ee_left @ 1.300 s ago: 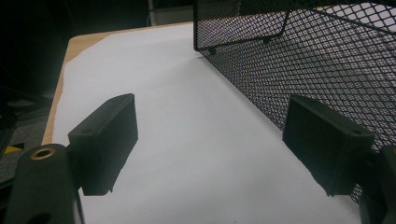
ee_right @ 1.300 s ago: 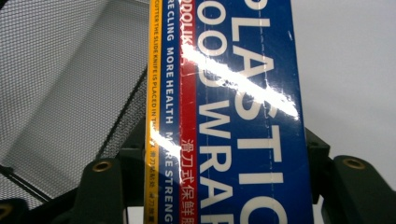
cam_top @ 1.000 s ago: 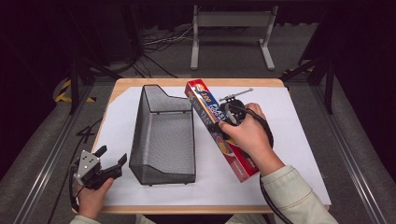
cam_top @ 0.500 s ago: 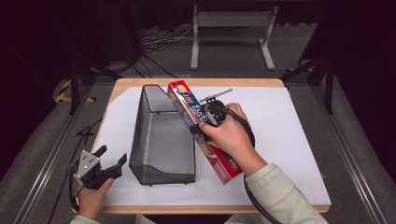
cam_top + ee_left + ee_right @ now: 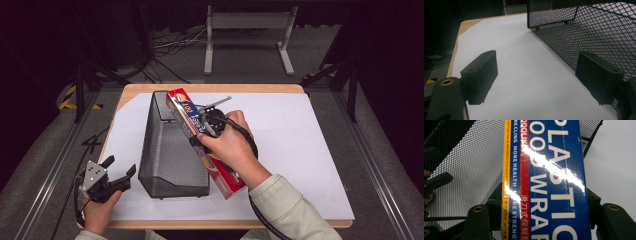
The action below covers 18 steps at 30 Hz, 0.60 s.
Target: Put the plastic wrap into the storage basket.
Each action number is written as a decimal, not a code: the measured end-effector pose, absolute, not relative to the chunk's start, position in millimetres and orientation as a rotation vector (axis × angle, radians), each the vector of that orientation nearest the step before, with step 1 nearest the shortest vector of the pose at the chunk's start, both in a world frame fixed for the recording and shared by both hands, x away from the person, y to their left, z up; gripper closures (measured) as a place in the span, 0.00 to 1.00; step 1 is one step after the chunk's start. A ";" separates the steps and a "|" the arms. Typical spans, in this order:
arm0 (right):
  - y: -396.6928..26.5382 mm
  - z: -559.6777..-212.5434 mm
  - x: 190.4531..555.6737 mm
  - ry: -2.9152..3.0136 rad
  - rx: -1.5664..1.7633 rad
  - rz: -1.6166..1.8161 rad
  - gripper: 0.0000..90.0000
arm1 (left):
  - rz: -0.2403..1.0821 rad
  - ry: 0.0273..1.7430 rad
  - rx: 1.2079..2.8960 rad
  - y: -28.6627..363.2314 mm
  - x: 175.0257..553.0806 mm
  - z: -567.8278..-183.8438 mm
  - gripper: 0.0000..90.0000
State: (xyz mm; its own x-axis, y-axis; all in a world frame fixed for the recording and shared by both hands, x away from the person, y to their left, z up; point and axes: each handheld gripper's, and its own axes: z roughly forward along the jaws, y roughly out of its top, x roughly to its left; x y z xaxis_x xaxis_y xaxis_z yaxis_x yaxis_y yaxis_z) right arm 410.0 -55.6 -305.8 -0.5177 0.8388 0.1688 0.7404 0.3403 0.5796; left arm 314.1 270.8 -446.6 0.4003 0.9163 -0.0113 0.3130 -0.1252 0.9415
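A long red and blue plastic wrap box [image 5: 181,107] hangs slanted above the table, its far end over the right wall of the black mesh basket [image 5: 170,145]. My right gripper [image 5: 202,132] is shut on the box around its middle. In the right gripper view the box [image 5: 554,182] runs up between the jaws of the right gripper [image 5: 544,202], with the basket's mesh [image 5: 469,165] behind it on the left. My left gripper [image 5: 119,165] rests open at the table's near left corner, beside the basket. Its jaws stand wide apart with nothing between them in the left gripper view [image 5: 536,62].
White paper [image 5: 300,150] covers the wooden table, bare to the right of the box. The basket's side wall [image 5: 586,27] stands close to the left gripper's right jaw. A metal stand [image 5: 247,30] and cables lie on the floor beyond the table.
My right hand has carried the box leftward, from the paper beside the basket to over the basket's right wall. The left gripper has stayed put.
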 end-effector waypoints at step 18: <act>-25.1 -333.3 418.4 2.459 1.495 0.852 0.44 | 0.759 1.084 1.665 268.9 314.8 -446.5 0.21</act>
